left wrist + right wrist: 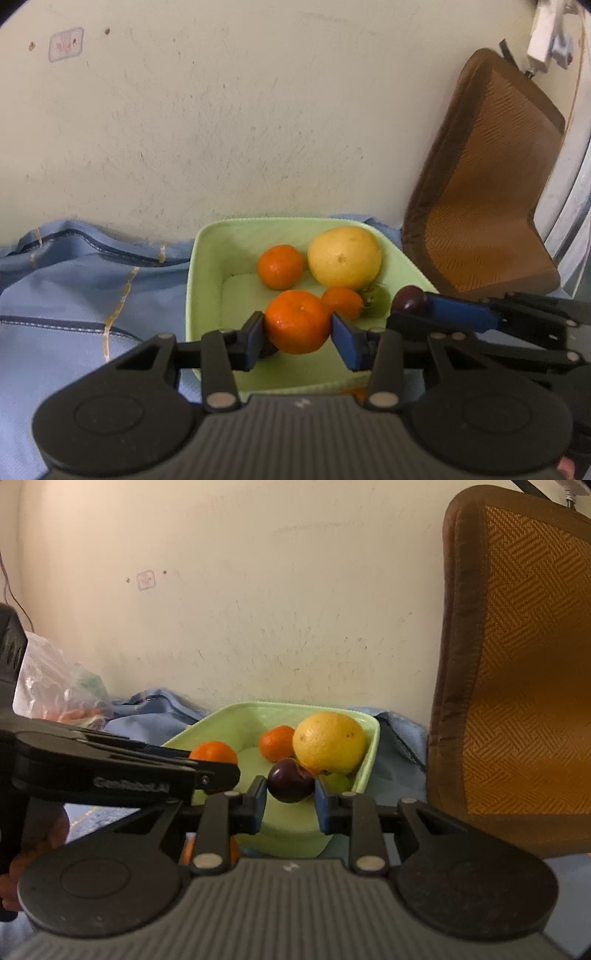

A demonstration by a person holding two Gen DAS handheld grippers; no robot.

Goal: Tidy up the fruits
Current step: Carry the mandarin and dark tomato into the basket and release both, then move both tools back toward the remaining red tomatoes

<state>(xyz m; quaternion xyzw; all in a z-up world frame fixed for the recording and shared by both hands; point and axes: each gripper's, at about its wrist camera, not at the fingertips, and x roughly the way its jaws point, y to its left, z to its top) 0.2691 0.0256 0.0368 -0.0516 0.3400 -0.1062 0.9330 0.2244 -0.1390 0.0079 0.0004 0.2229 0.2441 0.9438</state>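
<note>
A light green square bowl (207, 258) on blue cloth (74, 288) holds a yellow grapefruit (345, 256) and smaller fruit. Above it, the left gripper (297, 334) clamps a mandarin (297, 321). The right gripper (290, 797) clamps a dark plum (290, 780).

Cream wall (221, 129) straight ahead of the tool, scuffed w/ dark specks; small pinkish sticker (66, 43) high up to the left on it, couple of brown spots beside. Blue cloth (74, 280) spreads below and to the left, rumpled, w/ dark stripes and yellowish lines, bunched up against the wall base. Brown-edged chair back (517, 664) w/ orange woven mesh stands to the right, close by, leaning toward the wall. White fitting (550, 37) top right above the chair, detail unclear. Clear plastic bag (62, 690) far left on the cloth near the wall, w/ sth reddish and green inside, too blurred to tell what.
</note>
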